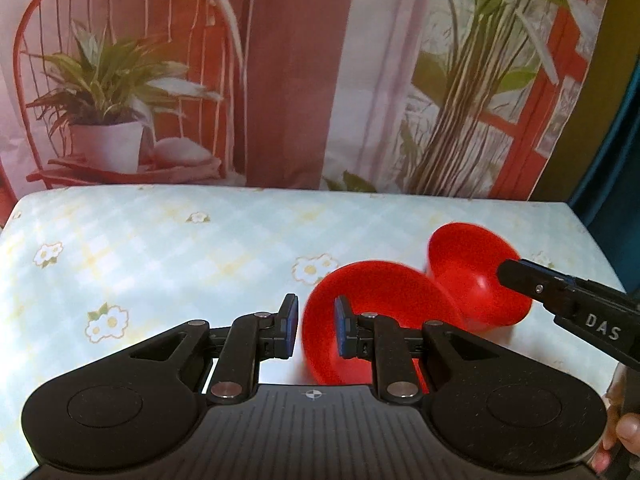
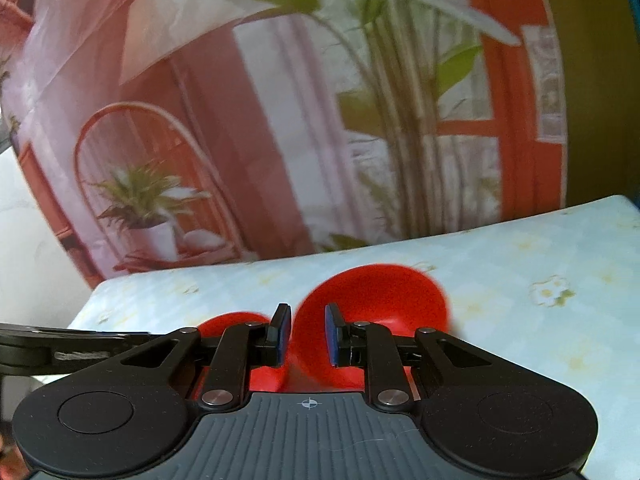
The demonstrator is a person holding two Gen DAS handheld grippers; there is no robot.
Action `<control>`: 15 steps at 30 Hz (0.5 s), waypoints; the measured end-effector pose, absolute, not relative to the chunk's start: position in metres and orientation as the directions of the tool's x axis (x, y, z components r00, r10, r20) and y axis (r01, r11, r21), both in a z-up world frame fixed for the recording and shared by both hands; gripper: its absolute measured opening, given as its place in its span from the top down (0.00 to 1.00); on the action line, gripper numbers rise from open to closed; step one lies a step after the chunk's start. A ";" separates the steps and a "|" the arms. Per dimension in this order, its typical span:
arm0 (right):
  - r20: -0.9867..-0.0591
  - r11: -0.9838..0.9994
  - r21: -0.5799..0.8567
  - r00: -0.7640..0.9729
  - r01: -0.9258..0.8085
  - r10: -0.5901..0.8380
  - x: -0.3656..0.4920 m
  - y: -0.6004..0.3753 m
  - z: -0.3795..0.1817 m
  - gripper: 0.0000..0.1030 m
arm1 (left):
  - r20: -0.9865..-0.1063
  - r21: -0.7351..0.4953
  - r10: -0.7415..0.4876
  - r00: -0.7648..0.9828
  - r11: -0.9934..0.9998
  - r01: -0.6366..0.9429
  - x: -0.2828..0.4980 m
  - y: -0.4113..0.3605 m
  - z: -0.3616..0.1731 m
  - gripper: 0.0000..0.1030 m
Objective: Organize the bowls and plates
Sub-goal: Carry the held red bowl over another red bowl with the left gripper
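Left claw (image 1: 316, 326): clenched on the rim of a red bowl (image 1: 384, 300). The wall of the bowl passes between its two blue-faced pads; the bowl is tipped up on edge, its hollow facing the left wrist camera. It spreads from the pads toward 2 o'clock in that view.

Right claw (image 2: 307, 334): clenched on the rim of a second red bowl (image 2: 384, 300), likewise tilted, hollow toward the right wrist camera. In the left wrist view this claw (image 1: 506, 274) enters from 3 o'clock as a black bar marked "DAS", its tip on the rim of the second bowl (image 1: 468, 276).

The two bowls sit side by side, rims just beside each other or touching; motion blur on the edges prevents telling which. Whether either bowl's underside rests on the tabletop (image 1: 160, 248) cannot be told. In the right wrist view the first bowl (image 2: 232, 322) shows at 9 o'clock of the claw, mostly hidden behind the claw linkage, with the left claw's black body (image 2: 60, 348) further out at 9 o'clock.

Tabletop: covered with a pale checked cloth printed with small white flowers. A fingertip (image 1: 630, 430) of the person shows at 4 o'clock in the left wrist view.

Behind the tabletop, 12 o'clock: a printed backdrop (image 1: 288, 80) with plants and red furniture.
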State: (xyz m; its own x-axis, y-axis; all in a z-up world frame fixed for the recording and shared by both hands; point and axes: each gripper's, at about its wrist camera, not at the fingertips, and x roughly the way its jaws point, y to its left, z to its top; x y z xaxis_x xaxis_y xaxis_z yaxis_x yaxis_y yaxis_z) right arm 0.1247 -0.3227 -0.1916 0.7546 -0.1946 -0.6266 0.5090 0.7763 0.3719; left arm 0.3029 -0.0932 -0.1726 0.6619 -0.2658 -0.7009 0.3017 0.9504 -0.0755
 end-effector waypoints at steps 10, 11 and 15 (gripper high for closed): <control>-0.641 0.728 0.280 0.686 0.626 -0.344 0.094 -0.351 -0.210 0.77 | -0.668 -0.080 -0.305 0.679 0.936 0.342 0.296 -0.124 -0.165 0.80; -0.646 0.721 0.288 0.684 0.630 -0.339 0.093 -0.354 -0.214 0.77 | -0.669 -0.078 -0.306 0.677 0.935 0.346 0.297 -0.127 -0.166 0.80; -0.660 0.715 0.311 0.683 0.627 -0.312 0.091 -0.357 -0.224 0.77 | -0.680 -0.061 -0.304 0.668 0.930 0.361 0.303 -0.142 -0.169 0.80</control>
